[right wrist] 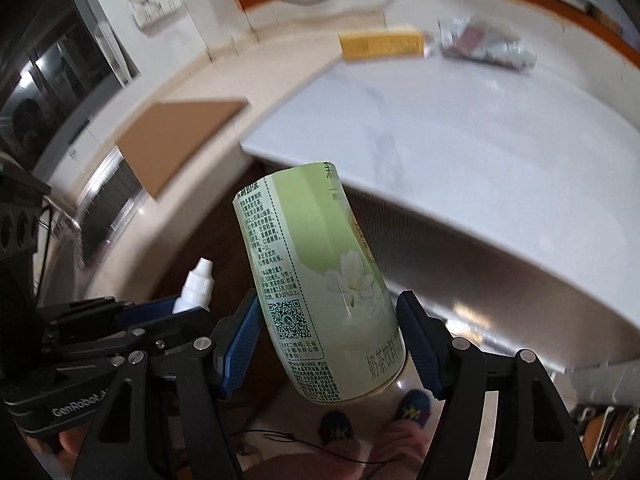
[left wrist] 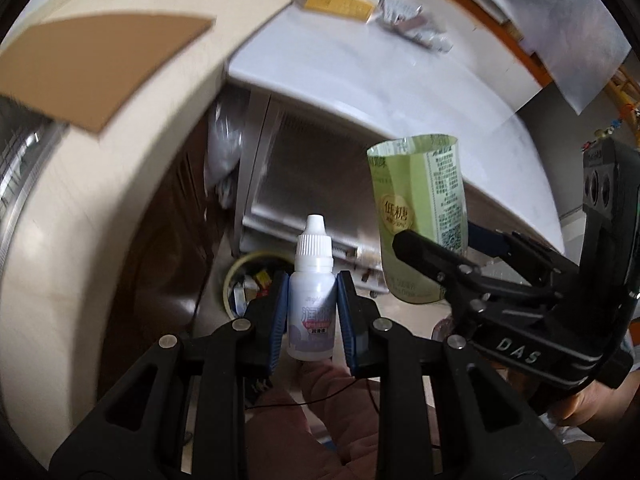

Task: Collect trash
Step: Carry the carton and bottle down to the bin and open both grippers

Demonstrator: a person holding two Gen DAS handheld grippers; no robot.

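My left gripper (left wrist: 312, 300) is shut on a small white dropper bottle (left wrist: 310, 316), which stands upright between the blue pads. Just to its right, my right gripper (left wrist: 440, 240) is shut on a pale green drink container (left wrist: 420, 216) with printed text. In the right wrist view the green container (right wrist: 320, 280) tilts left between the wide-set pads of the right gripper (right wrist: 330, 304). The left gripper (right wrist: 176, 308) with the dropper bottle (right wrist: 198, 284) is at the lower left. Below both, on the floor, a round bin (left wrist: 229, 280) holds scraps.
A white table (right wrist: 460, 128) carries a yellow box (right wrist: 380, 44) and silver wrappers (right wrist: 484, 44) at its far edge. A brown cardboard sheet (right wrist: 180, 140) lies on the cream counter (left wrist: 80, 240) to the left. A person's slippered feet (right wrist: 416, 404) are below.
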